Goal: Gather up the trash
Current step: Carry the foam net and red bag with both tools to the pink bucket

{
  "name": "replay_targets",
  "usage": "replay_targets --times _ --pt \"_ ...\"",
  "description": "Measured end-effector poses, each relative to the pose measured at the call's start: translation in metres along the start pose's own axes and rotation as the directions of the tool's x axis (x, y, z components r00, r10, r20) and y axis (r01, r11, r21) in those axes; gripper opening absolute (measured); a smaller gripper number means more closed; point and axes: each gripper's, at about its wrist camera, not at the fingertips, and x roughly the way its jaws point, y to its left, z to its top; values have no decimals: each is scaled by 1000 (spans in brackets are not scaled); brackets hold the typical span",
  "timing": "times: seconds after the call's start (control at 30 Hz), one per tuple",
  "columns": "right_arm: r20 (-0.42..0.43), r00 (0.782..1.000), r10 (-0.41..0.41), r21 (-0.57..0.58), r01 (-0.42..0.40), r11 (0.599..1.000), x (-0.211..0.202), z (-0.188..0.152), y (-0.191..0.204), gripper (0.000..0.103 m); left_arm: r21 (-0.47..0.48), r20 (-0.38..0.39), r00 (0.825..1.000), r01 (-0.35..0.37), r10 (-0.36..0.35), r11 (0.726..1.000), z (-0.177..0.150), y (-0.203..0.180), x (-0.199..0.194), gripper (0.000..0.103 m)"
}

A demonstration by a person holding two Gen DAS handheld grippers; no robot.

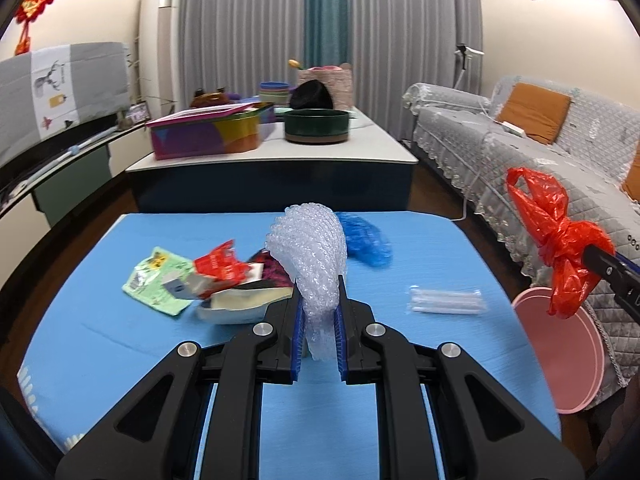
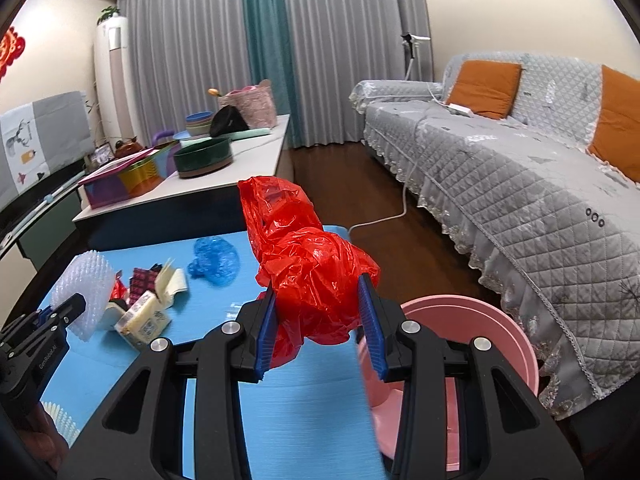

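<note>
Left wrist view: low and close over the blue desk, facing the curtains. Right wrist view: same direction, set further right, over the desk edge and pink bin. Shared: desk, trash pile, sofa.

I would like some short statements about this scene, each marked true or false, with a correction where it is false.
1. The left claw grips bubble wrap. True.
2. The right claw is empty. False: it is shut on a red bag.
3. A pink bin stands beside the blue table, on the sofa's side. True.
4. The blue bag is already in the bin. False: it lies on the table.
5. A pile of wrappers lies on the table. True.
</note>
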Motion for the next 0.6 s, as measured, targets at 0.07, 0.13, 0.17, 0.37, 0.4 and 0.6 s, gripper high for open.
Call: replay_targets --times 0.07,0.13,0.17,0.37,0.4,0.6 --pt "-1 1000 -11 9 11 1000 1 0 -7 39 5 -3 1000 23 -23 1000 3 -8 2 13" --pt "-2 1000 -22 19 22 1000 1 1 -14 39 10 -4 999 43 -43 999 5 -17 3 13" --pt "-3 1000 -30 27 30 999 1 1 -20 39 15 -4 998 55 -55 998 6 -23 3 13" --pt "-3 998 -71 61 71 996 -4 1 -46 39 48 -15 992 124 -124 991 10 -56 6 13" --pt "-3 997 -82 71 82 994 -5 1 -53 39 56 -15 991 133 -133 990 10 -60 5 13" --pt "-15 990 -138 118 138 983 -10 -2 -85 39 89 -23 975 221 -220 971 15 -93 5 13"
